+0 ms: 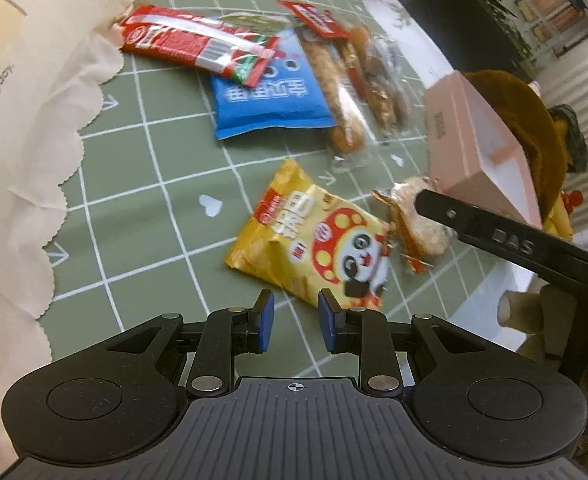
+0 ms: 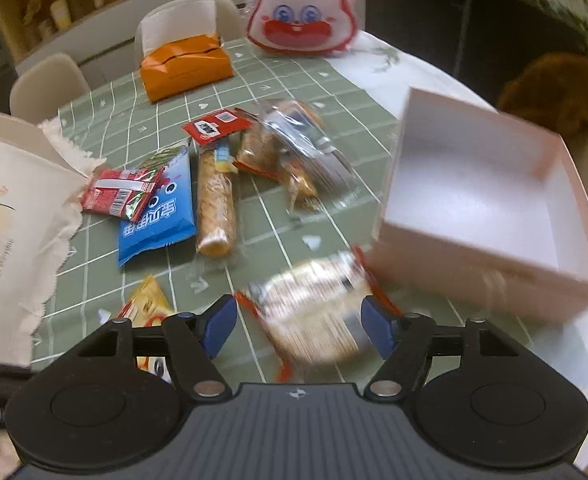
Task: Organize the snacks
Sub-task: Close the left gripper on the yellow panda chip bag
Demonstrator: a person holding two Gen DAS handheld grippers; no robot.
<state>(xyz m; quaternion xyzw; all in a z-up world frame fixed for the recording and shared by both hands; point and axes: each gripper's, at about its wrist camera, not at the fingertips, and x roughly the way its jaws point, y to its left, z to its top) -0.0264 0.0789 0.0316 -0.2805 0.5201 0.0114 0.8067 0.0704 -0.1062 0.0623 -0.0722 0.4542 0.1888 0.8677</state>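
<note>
Several snacks lie scattered left of the pink box (image 2: 490,216): red pack (image 2: 119,194), blue pack (image 2: 157,216), biscuit stick (image 2: 215,208). Nearer, the left gripper (image 1: 294,314) hovers narrowly parted and empty over the yellow panda bag (image 1: 314,248). The right gripper (image 2: 300,326) brackets a blurred clear-wrapped snack (image 2: 314,312) beside the box; whether its wide-set pads grip it I cannot tell. Best to carry it above the box's wall before letting go.

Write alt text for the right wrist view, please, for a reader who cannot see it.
The right gripper has its blue pads either side of a blurred, clear-wrapped snack, beside an empty pink box. Behind lie a blue packet, a red packet and an orange box on the green checked tablecloth.
</note>
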